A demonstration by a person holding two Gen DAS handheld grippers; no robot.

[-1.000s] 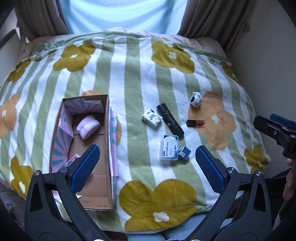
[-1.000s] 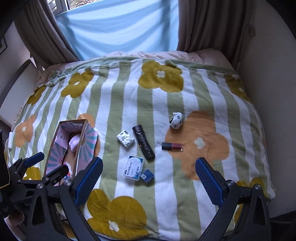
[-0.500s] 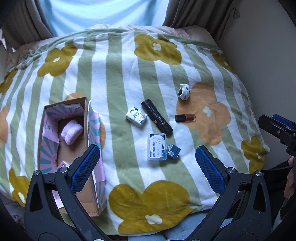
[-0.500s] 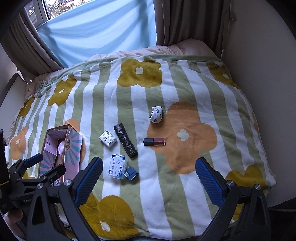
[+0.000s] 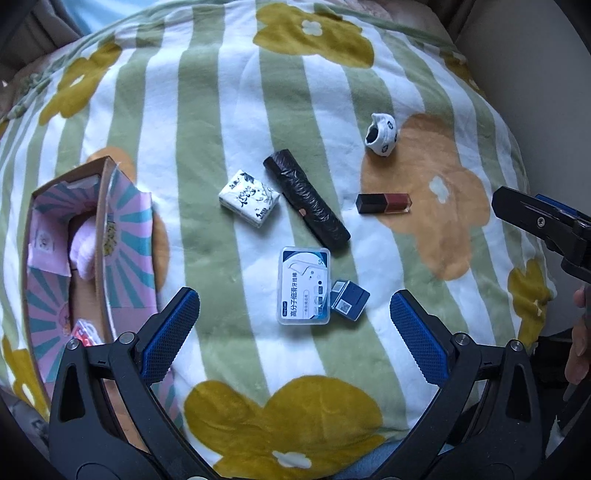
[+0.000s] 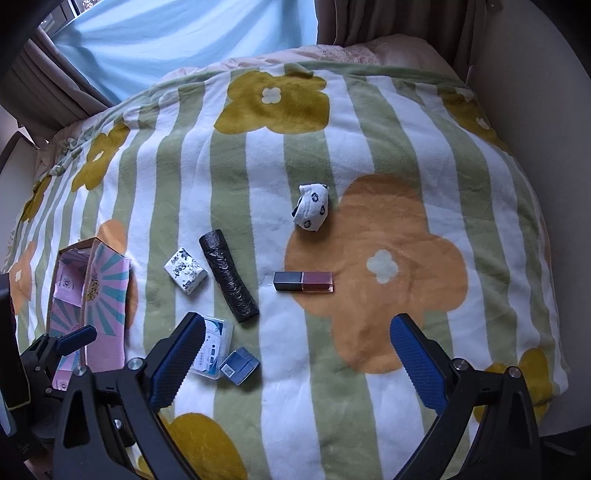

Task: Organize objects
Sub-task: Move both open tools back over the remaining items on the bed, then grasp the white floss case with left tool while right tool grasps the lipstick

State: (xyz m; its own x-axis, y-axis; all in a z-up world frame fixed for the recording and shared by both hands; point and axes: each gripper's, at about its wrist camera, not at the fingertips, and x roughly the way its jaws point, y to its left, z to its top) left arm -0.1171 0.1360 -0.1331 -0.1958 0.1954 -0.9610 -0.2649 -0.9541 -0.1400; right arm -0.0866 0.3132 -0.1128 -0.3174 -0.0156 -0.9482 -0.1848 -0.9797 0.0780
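Note:
On the striped flower blanket lie a clear floss-pick case (image 5: 303,286), a small blue box (image 5: 349,299), a black bag roll (image 5: 306,205), a tissue pack (image 5: 249,197), a lipstick (image 5: 384,204) and a rolled white sock (image 5: 381,134). An open cardboard box (image 5: 107,229) at the left holds a pink item (image 5: 83,251). My left gripper (image 5: 295,332) is open and empty, just in front of the floss case. My right gripper (image 6: 295,354) is open and empty, in front of the lipstick (image 6: 303,282), with the sock (image 6: 312,206) beyond.
The blanket's front edge drops off close below both grippers. A beige wall (image 6: 535,92) bounds the right side. Curtains (image 6: 388,18) and a blue-lit window (image 6: 166,33) stand at the far end. The right gripper shows at the right edge of the left wrist view (image 5: 543,225).
Both grippers have moved forward and lower toward the objects, which now look larger. The left view shifted right, off the box and onto the floss case. Nothing was grasped.

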